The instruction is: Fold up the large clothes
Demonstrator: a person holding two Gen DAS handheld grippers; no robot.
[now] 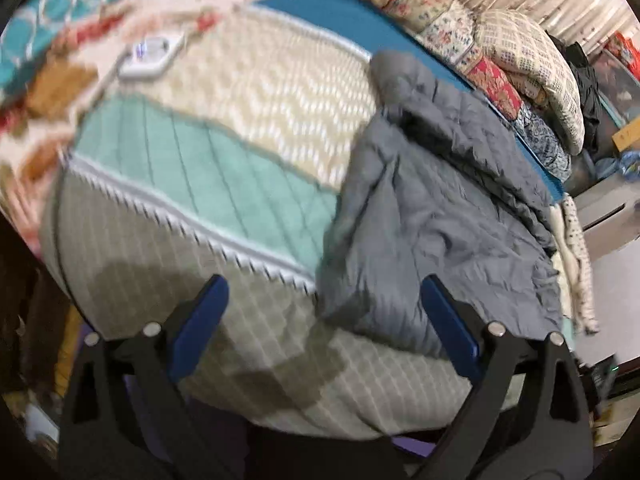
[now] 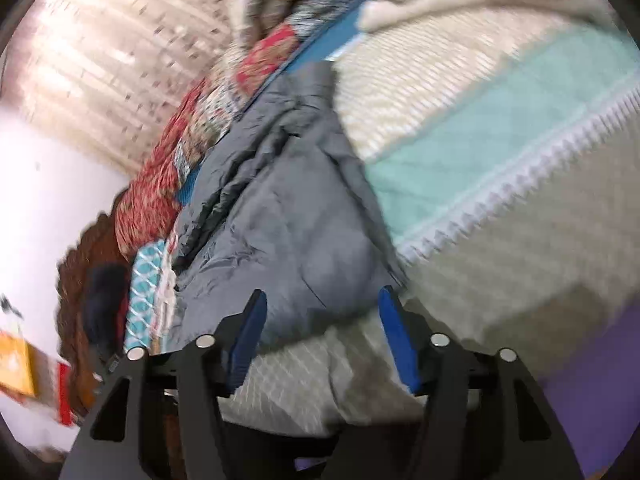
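Observation:
A grey quilted jacket point(image 1: 436, 216) lies crumpled on the bed's right side, and it also shows in the right wrist view point(image 2: 288, 220). My left gripper point(image 1: 324, 292) is open and empty, hovering above the bed's near edge, its right finger over the jacket's lower hem. My right gripper point(image 2: 322, 304) is open and empty, just above the jacket's near end. Both views are motion-blurred.
The bed cover point(image 1: 224, 152) has cream, teal and grey bands. A white remote-like device point(image 1: 152, 56) lies far left. Folded patterned quilts point(image 1: 520, 64) are stacked along the far side, also in the right wrist view point(image 2: 192, 152). A curtain point(image 2: 112, 60) hangs behind.

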